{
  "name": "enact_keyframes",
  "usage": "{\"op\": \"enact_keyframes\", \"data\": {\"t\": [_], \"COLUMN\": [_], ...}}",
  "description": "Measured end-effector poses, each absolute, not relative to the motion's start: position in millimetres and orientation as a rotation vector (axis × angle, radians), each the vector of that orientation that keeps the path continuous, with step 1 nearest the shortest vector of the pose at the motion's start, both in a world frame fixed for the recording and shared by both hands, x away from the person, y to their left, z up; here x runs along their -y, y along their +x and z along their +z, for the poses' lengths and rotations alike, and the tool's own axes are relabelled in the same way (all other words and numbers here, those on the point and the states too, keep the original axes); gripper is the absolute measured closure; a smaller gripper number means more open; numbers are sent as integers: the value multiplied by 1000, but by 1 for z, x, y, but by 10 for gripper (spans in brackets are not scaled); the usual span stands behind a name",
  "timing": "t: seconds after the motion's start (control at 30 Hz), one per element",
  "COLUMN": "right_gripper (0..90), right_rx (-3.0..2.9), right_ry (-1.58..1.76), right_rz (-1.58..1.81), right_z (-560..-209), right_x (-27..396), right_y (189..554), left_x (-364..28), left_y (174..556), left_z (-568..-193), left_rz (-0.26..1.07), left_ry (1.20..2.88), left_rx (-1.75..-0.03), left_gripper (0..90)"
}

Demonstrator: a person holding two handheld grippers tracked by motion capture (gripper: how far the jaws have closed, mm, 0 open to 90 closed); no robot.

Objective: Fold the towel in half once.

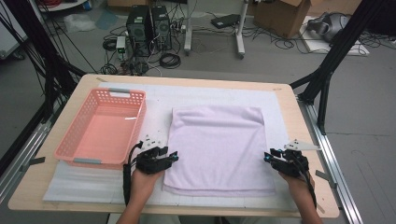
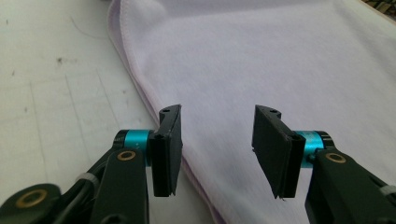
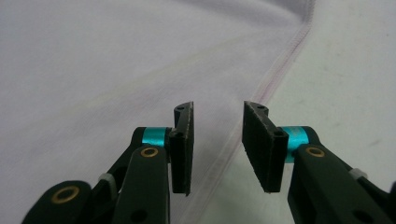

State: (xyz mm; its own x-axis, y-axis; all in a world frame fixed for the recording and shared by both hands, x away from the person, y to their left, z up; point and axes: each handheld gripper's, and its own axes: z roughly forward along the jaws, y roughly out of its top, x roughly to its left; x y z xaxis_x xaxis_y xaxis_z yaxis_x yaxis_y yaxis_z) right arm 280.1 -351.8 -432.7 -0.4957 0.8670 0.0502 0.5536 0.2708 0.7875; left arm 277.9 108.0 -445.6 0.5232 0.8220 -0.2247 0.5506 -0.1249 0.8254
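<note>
A pale lilac towel [image 1: 217,147], folded to a rough square, lies flat in the middle of the table. My left gripper [image 1: 175,156] is at the towel's left edge near the front corner, and its jaws point right. In the left gripper view it [image 2: 217,149] stands open above the towel [image 2: 261,70], with the left jaw over the hem. My right gripper [image 1: 267,156] sits at the towel's right edge, pointing left. In the right gripper view it [image 3: 217,144] is open, and the hem of the towel [image 3: 116,70] runs under the gap between its jaws. Neither gripper holds anything.
A pink plastic basket [image 1: 65,140] stands on the left side of the table, just beyond my left hand. A white mat [image 1: 84,184] covers the wooden tabletop [image 1: 28,186]. Black frame posts, cables and computer towers stand on the floor behind the table.
</note>
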Motion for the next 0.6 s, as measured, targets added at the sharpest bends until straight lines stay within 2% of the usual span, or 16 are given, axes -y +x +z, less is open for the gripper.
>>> {"op": "enact_keyframes", "data": {"t": [0.27,0.6], "right_gripper": [644,670], "right_rx": [-2183,-2238], "right_ry": [1240,1241], "right_rz": [1082,1089], "right_z": [-431,-439], "right_x": [352,353], "right_y": [244,216], "left_x": [-120,-124], "left_y": [240,225], "left_z": [-440,-448], "left_rz": [358,334], "left_ry": [1794,1827], "left_rx": [-1098,-1099], "left_gripper": [540,559]}}
